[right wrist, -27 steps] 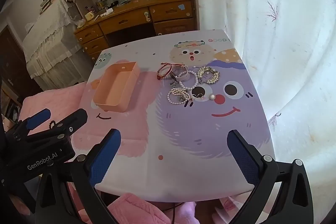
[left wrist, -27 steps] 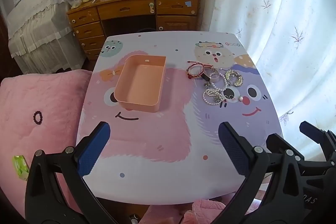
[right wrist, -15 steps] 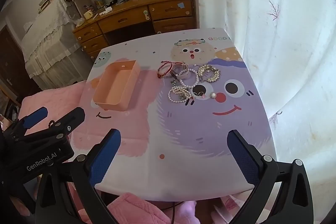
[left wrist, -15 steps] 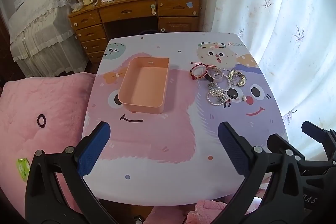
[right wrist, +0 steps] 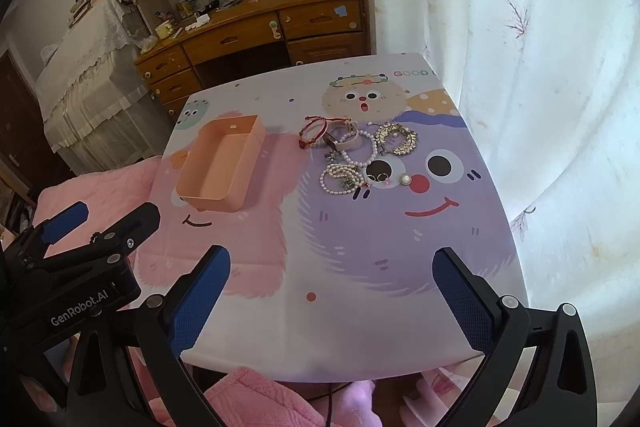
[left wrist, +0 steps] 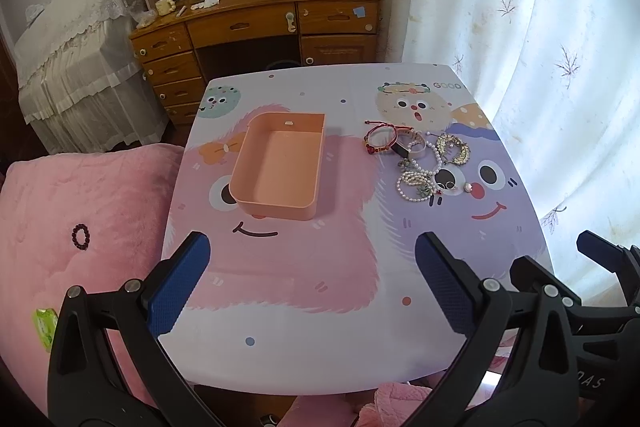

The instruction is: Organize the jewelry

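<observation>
A peach open box (left wrist: 280,167) stands empty at the table's middle left, also seen as the box (right wrist: 220,163) in the right wrist view. To its right lies a tangle of jewelry: a red cord bracelet (left wrist: 380,139), a white-banded watch (left wrist: 412,145), pearl strands (left wrist: 416,183), a gold leafy bracelet (left wrist: 454,147) and a pearl earring (right wrist: 405,179). My left gripper (left wrist: 312,247) hovers open over the near part of the table, nothing between its fingers. My right gripper (right wrist: 332,259) is open too, above the near right part, well short of the jewelry.
The cartoon-print table (left wrist: 320,327) stands against a white curtain (left wrist: 540,47) on the right. A pink blanket (left wrist: 80,187) on the left carries a dark bead bracelet (left wrist: 81,236). A wooden desk (left wrist: 260,23) with drawers stands beyond the table.
The left wrist view has drifted, so the table and box sit slightly further right in it. The right wrist view is almost the same. Both grippers stay wide open and empty.
</observation>
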Tool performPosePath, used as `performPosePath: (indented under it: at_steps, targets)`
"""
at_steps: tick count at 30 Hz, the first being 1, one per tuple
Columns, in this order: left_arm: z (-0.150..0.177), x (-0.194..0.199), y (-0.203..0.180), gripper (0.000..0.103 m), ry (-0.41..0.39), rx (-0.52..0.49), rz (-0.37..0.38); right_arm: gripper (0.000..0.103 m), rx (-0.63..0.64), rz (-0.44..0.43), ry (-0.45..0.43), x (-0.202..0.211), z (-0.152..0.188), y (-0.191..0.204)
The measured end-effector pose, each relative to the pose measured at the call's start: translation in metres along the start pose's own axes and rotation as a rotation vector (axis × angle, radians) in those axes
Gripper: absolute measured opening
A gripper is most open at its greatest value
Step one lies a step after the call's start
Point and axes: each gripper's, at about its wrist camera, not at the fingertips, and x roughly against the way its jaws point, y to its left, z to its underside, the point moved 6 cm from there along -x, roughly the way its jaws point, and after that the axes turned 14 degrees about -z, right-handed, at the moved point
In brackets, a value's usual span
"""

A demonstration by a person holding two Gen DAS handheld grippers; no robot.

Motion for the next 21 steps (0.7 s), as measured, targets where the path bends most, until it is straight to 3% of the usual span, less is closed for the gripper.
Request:
performPosePath:
  at_steps: [8,21]
  targets:
    - [-0.002,0.0,-0.002,0.102,0.001,-0.002,0.008,0.103,-0.005,0.014,0.0,0.004,-0.001,0.003]
    - [-0.002,-0.006,0.008,0.102,0.016,-0.01,0.032,0.103,0.03,0.11,-0.009,0.01,-0.005,0.012]
